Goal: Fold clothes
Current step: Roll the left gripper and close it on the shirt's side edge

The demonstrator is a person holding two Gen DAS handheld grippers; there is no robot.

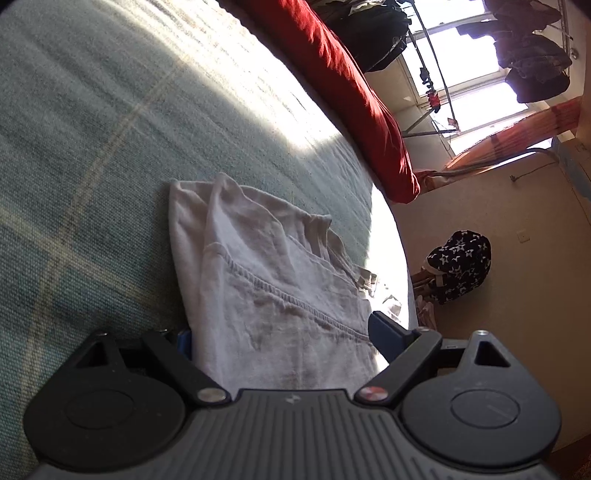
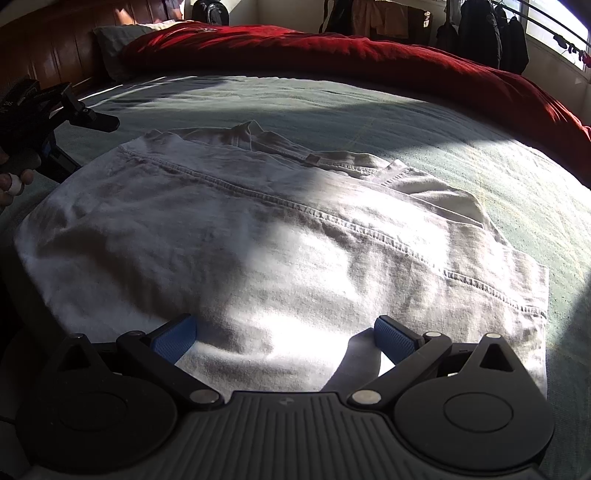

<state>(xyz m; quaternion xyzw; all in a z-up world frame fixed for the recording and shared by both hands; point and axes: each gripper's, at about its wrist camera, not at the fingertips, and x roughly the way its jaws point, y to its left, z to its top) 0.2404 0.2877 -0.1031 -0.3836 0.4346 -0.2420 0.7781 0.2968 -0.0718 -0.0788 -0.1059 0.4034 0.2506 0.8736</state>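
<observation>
A white garment (image 2: 258,236), folded over itself with a stitched hem running across it, lies flat on the green bed sheet (image 2: 332,107). In the left wrist view the garment (image 1: 266,280) lies between my left gripper's (image 1: 280,336) wide-apart blue pads (image 1: 384,334); the jaws are open and do not pinch it. My right gripper (image 2: 284,338) is open over the garment's near edge, with its blue pads (image 2: 173,338) resting on the cloth. The left gripper also shows in the right wrist view (image 2: 55,122), at the garment's far left corner.
A red duvet (image 2: 369,55) lies bunched along the far side of the bed. The bed edge (image 1: 402,258) drops to the floor, where a black star-patterned bag (image 1: 458,266) sits. Dark clothes (image 2: 487,33) hang on a rack by the window.
</observation>
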